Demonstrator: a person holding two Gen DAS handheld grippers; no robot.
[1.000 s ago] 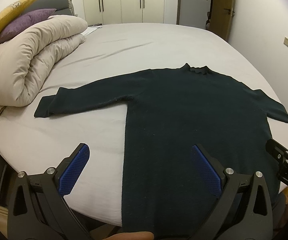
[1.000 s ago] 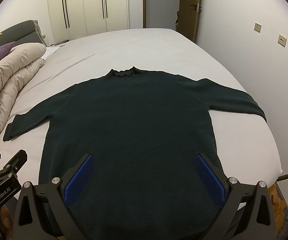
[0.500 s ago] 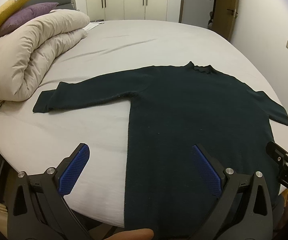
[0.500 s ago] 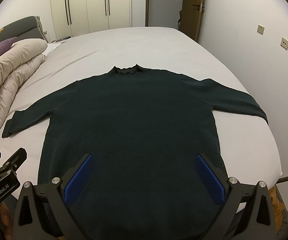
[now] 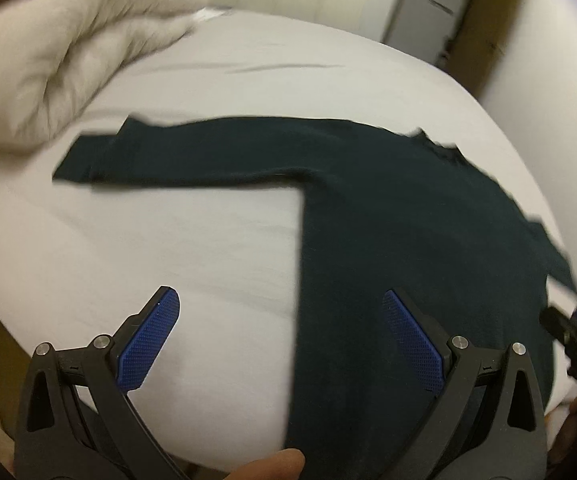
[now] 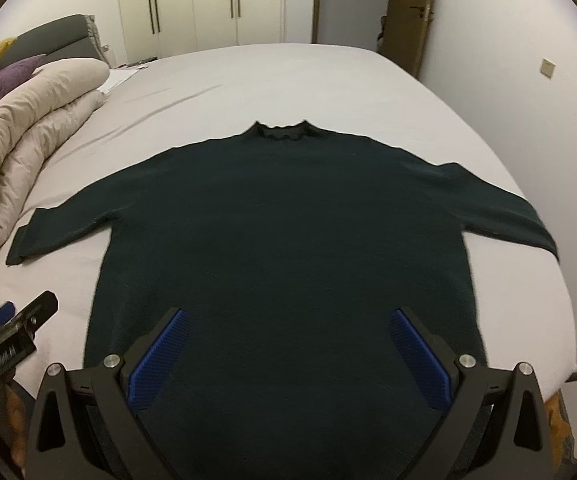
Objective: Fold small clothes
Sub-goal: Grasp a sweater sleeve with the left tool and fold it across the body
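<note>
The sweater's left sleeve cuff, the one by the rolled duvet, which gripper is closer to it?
Left. The left gripper hovers open near the sweater's left edge, facing that cuff. The right gripper hangs open over the hem's middle, farther away.

A big bed with a pale sheet fills the room. A puffy cream blanket is rolled up on its left side, with a purple pillow behind it. White cupboards and a brown door stand at the far wall.

Dark sweater — flat on bed, sleeves spread.
</note>
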